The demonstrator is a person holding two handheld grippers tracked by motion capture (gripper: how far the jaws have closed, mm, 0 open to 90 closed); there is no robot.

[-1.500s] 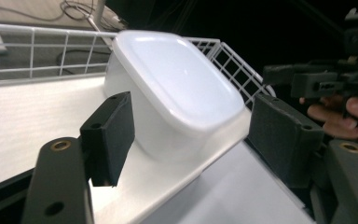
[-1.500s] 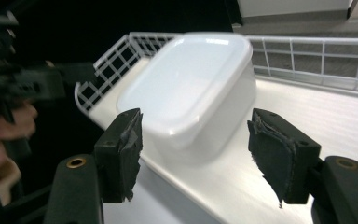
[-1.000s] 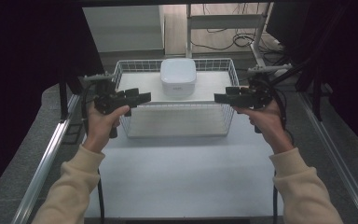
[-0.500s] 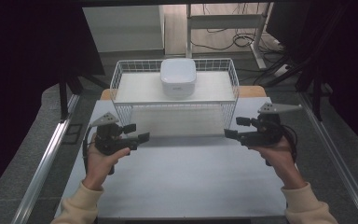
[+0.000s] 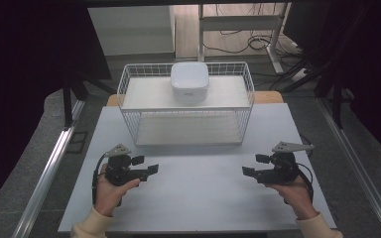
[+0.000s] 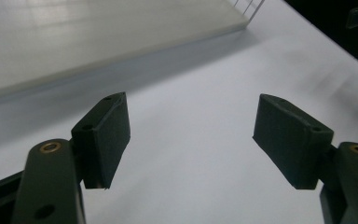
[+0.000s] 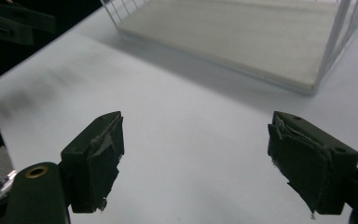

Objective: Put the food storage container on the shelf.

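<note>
Both hands are coming in from the near edge of the worktop (image 5: 193, 198), sleeves just showing. Left tongs (image 5: 146, 166) are sitting low over its near-left part, pointing inward w/ jaws wide apart, nothing btwn them. Right tongs (image 5: 254, 166) are mirroring them near-right; jaws have just been opening, also empty.

From my seat I see a white worktop (image 5: 198, 198) on a grey carpeted floor (image 5: 362, 144), metal rails (image 5: 44, 178) along both sides. Beyond it stand a pale cabinet (image 5: 129, 29) and a desk frame (image 5: 238, 22) with loose cables (image 5: 238, 44); dark curtains (image 5: 25, 74) flank everything.
</note>
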